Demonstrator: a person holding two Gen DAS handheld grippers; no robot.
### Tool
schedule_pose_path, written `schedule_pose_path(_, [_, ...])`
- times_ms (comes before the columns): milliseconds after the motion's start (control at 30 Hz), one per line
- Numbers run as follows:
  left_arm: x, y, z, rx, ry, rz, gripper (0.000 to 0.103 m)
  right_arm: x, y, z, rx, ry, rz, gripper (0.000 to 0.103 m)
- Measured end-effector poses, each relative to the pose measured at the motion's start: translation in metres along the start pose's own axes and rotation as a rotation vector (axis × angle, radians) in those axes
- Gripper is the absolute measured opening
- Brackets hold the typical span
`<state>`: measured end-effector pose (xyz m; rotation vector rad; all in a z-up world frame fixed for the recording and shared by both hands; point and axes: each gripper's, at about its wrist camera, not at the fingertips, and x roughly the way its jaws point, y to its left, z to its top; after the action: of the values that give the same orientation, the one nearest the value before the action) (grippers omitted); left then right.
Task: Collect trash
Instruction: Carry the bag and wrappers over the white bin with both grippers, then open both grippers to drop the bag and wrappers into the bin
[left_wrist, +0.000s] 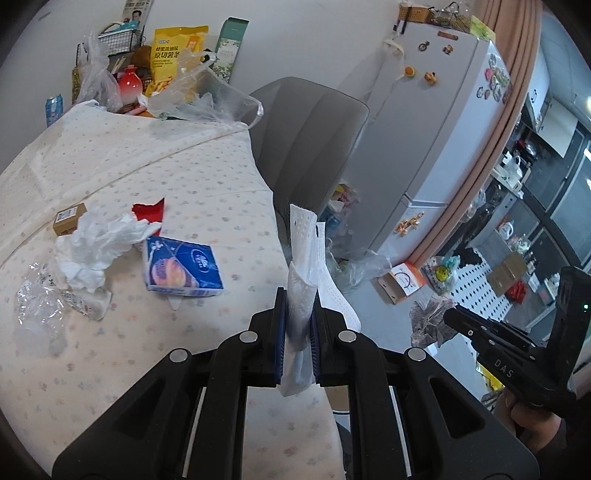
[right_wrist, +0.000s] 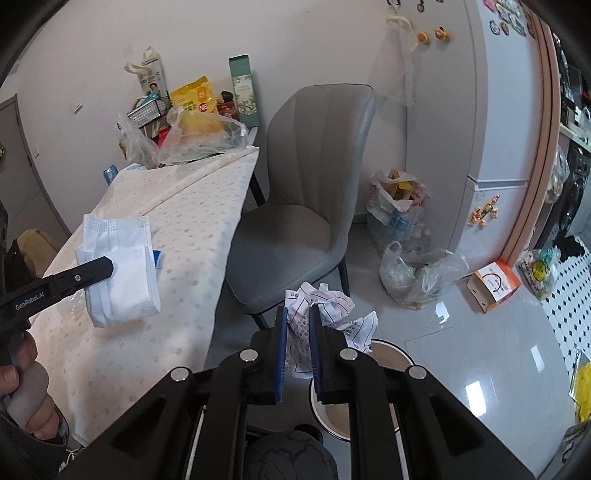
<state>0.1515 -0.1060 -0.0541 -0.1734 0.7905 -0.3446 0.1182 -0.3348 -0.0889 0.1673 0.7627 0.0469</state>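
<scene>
My left gripper (left_wrist: 298, 332) was pinched on a white face mask (left_wrist: 308, 266), the blue pads (left_wrist: 280, 339) pressed against its folded middle. The mask stood upright out of the jaws, just off the table's near corner. From the right wrist camera the same mask (right_wrist: 120, 269) hung in the air over the table edge, clamped at its left side by the left gripper's black finger (right_wrist: 94, 268).

My right gripper (right_wrist: 297, 332) was closed on a crumpled printed paper (right_wrist: 325, 310), white with red ruled lines and dark print. The paper bulged out ahead and to the right of the jaws. It was held above the floor, in front of the grey chair (right_wrist: 306, 192). A round white-rimmed container (right_wrist: 391, 369) sat on the floor directly below the jaws; I could not tell what it was.

Trash on the table (left_wrist: 129, 177), which was covered by a dotted cloth:
- crumpled white tissue (left_wrist: 92, 247), touching the items around it
- blue tissue pack (left_wrist: 183, 267), just right of the tissue
- torn red scrap (left_wrist: 149, 212), behind the tissue
- small brown box (left_wrist: 69, 218), at the tissue's far left
- clear plastic wrap (left_wrist: 35, 299), at the left edge

On the floor by the white fridge (right_wrist: 491, 129) stood filled plastic bags (right_wrist: 413, 273) and an orange-and-white carton (right_wrist: 493, 286).
</scene>
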Motion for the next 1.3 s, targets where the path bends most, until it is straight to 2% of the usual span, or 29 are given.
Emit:
schedule_pose_path(133, [0.018, -0.014, -0.001, 0.015, 0.031, -0.012, 0.012, 0.014, -0.021, -0.004, 0.034, 0.011, -0.015, 0.013])
schedule_pose_path(233, [0.032, -0.024, -0.001, 0.029, 0.056, -0.021, 0.012, 0.027, -0.036, -0.009, 0.059, 0.026, -0.027, 0.021])
schedule_pose_path(300, [0.044, -0.034, -0.001, 0.042, 0.075, -0.030, 0.012, 0.034, -0.048, -0.013, 0.085, 0.034, -0.036, 0.039])
schedule_pose_path(433, [0.063, -0.054, -0.002, 0.074, 0.109, -0.042, 0.012, 0.041, -0.073, -0.025, 0.138, 0.050, -0.035, 0.047])
schedule_pose_path(633, [0.095, -0.083, -0.008, 0.113, 0.178, -0.070, 0.012, 0.033, -0.108, -0.042, 0.215, 0.064, -0.080, 0.048])
schedule_pose_path(767, [0.116, -0.106, -0.015, 0.146, 0.230, -0.101, 0.012, 0.021, -0.129, -0.051, 0.251, 0.050, -0.119, 0.054])
schedule_pose_path(967, [0.148, -0.138, -0.031, 0.192, 0.304, -0.149, 0.012, 0.002, -0.155, -0.060, 0.307, 0.031, -0.171, 0.057])
schedule_pose_path(1167, [0.175, -0.154, -0.044, 0.223, 0.379, -0.145, 0.012, -0.009, -0.166, -0.072, 0.337, 0.031, -0.208, 0.060])
schedule_pose_path(1233, [0.181, -0.159, -0.047, 0.235, 0.391, -0.145, 0.016, -0.010, -0.168, -0.074, 0.345, 0.036, -0.219, 0.060])
schedule_pose_path(1300, [0.185, -0.162, -0.048, 0.241, 0.403, -0.146, 0.031, -0.011, -0.169, -0.075, 0.354, 0.039, -0.222, 0.060])
